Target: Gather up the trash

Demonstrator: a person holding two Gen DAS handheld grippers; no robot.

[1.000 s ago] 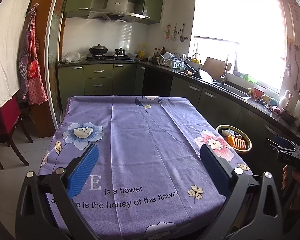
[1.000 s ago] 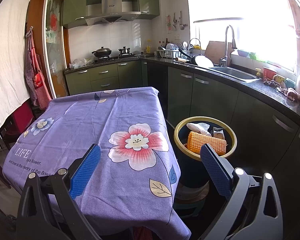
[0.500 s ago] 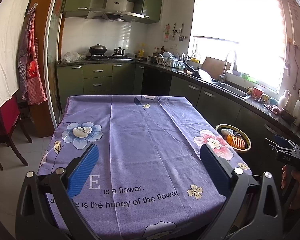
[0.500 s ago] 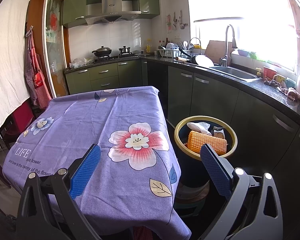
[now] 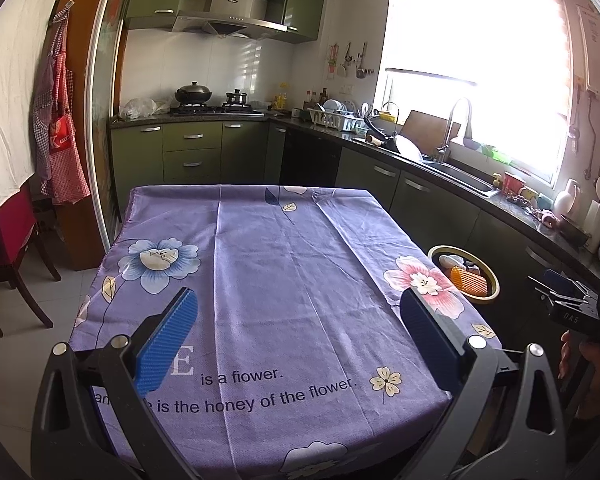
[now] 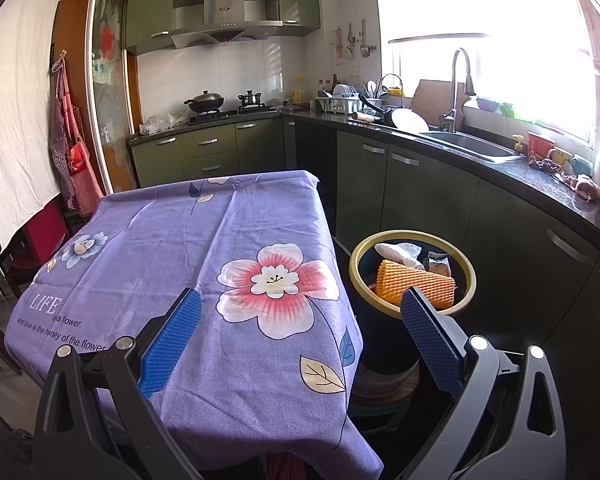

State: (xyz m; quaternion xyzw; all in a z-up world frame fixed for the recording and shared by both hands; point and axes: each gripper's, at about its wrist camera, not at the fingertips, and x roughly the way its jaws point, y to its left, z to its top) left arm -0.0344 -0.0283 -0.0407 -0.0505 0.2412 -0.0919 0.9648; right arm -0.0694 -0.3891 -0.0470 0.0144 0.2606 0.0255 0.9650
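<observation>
- Left gripper (image 5: pixel 298 336), black frame with blue ribbed pads: jaws spread wide, nothing between them, held above the near edge of the purple flower-print tablecloth (image 5: pixel 276 280) with printed lettering.
- Right gripper (image 6: pixel 300 336), same build: jaws wide apart, empty, held over the table's right front corner, right pad overlapping the bin rim in view.
- Left view only: right-hand gripper body seen from the side at far right, green light lit, with the person's fingers (image 5: pixel 568 354) wrapped below it.
- Right view only: clear look into the round dark trash bin with yellow rim (image 6: pixel 358 258), standing on the floor just beside the table's right edge, between table and dark green lower cabinets (image 6: pixel 428 200).
- Trash in bin: orange ribbed foam net sleeve (image 6: pixel 414 282) on top, white crumpled paper (image 6: pixel 398 252) behind it, small dark wrapper (image 6: pixel 438 264) to the right; all inside the rim.
- Left view shows the bin (image 5: pixel 494 280) only small, partly cut off by the cloth edge.
- Tabletop shows only cloth, pink flower (image 6: pixel 274 288) near the bin side, blue flower (image 5: pixel 160 260) on the left.
- Left side: dark wooden chair with red cover (image 5: pixel 8 240); red checked apron (image 5: pixel 60 136) hanging on the door frame.
- Mid right: black granite counter, steel sink with tall faucet (image 6: pixel 458 84), dish rack (image 6: pixel 338 102).
- Far: gas hob with black wok (image 6: pixel 205 102), steel range hood (image 6: pixel 224 20), green upper cabinets, bright window.
</observation>
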